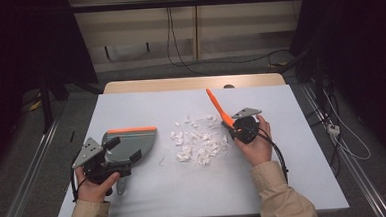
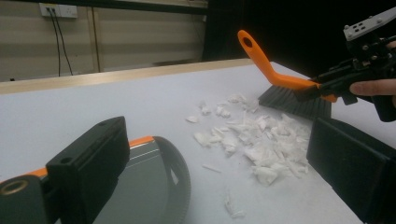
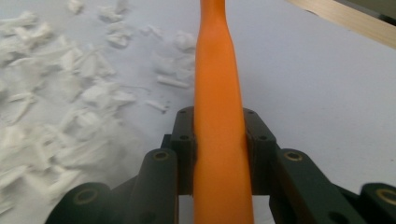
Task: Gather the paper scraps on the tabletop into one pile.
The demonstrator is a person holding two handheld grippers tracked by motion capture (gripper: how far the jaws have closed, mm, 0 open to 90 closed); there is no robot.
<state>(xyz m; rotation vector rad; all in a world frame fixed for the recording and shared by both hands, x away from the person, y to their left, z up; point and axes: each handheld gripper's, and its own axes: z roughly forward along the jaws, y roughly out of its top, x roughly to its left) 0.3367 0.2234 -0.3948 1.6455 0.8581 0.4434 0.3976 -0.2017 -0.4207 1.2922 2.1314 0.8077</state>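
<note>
Dustpan (image 1: 130, 142) clamped in my left gripper (image 1: 114, 153) near the table's (image 1: 185, 199) front-left corner.
My right gripper (image 1: 234, 127) grips the orange brush handle (image 1: 217, 107); bristles (image 2: 294, 101) touch the paper scraps (image 1: 197, 141).

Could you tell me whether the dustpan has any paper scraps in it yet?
Empty: the dustpan tray shows bare grey, and the white scraps lie on the table beside it.

Paper scraps (image 1: 197, 141) sit mid-table (image 1: 150, 191); dustpan (image 1: 132, 141) lies just left of them, brush (image 1: 220, 112) at their right edge, handle angling away.
</note>
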